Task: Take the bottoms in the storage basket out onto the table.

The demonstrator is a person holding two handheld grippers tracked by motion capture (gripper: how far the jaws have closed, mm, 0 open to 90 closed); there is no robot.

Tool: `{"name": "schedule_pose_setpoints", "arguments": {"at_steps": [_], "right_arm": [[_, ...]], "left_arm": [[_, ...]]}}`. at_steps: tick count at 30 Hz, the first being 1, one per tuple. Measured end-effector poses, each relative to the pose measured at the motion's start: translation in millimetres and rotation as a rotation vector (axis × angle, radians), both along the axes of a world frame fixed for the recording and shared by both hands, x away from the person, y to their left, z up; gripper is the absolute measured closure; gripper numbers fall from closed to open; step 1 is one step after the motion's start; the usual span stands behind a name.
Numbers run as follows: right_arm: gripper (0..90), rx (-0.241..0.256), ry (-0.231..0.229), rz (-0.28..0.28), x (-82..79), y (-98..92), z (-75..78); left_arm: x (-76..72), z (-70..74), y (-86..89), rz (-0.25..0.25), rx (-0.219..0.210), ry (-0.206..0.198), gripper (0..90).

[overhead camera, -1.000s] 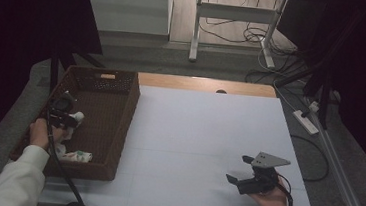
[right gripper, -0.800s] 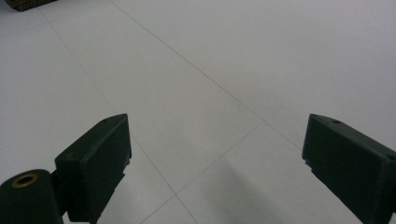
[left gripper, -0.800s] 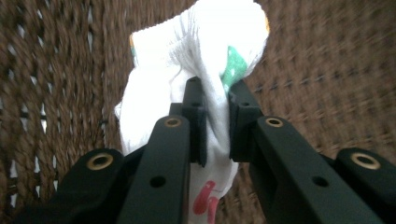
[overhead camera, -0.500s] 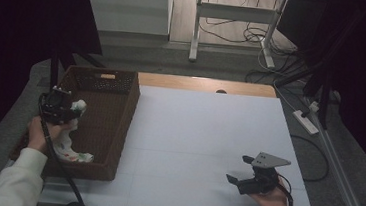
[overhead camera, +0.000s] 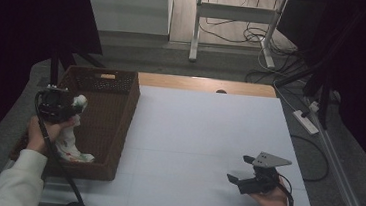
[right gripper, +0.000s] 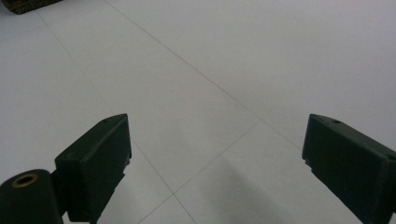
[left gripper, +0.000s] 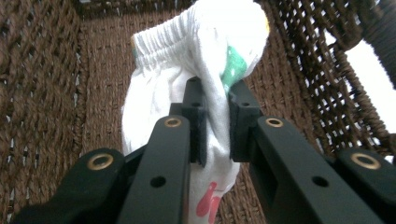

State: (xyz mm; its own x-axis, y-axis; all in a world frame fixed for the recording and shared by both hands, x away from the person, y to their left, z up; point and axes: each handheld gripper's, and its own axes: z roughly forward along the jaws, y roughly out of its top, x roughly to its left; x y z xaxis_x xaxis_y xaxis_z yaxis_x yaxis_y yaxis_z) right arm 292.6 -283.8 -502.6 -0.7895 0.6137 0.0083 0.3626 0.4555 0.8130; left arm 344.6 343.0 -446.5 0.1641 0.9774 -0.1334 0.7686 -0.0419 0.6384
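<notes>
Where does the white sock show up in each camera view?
High view: white sock at left, hanging from the left tongs into the wicker basket.
Left gripper view: centre, pinched between the black jaws.
Right gripper view: no sock here; white table ahead of the open right tongs.
Shared landmark: the basket weave.

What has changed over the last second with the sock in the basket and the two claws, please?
The left claw, shut on the white sock, has risen from low in the wicker basket to about its rim height, drawing the sock up so that it now hangs stretched, its lower end still in the basket. The right claw has stayed open, low over the white table, and the basket has not shifted.
</notes>
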Motion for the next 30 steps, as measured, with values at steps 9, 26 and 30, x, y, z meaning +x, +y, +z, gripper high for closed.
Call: {"name": "schedule_pose_setpoints", "arguments": {"at_steps": [9, 26, 30], "right_arm": [[8.1, 0.004, 0.0, -0.001, 0.1, -0.4, -0.1], [8.1, -0.003, -0.006, -0.013, 0.2, -1.3, 0.0], [8.1, 0.001, -0.009, -0.022, 0.5, -2.5, 0.2]], "left_arm": [[-5.1, 7.0, -0.1, -0.001, -0.043, -0.051, 80.6], [-11.5, 24.4, -5.7, -0.02, -0.102, -0.144, 80.6], [-11.9, 30.5, -8.9, -0.037, -0.113, -0.168, 80.5]]}}
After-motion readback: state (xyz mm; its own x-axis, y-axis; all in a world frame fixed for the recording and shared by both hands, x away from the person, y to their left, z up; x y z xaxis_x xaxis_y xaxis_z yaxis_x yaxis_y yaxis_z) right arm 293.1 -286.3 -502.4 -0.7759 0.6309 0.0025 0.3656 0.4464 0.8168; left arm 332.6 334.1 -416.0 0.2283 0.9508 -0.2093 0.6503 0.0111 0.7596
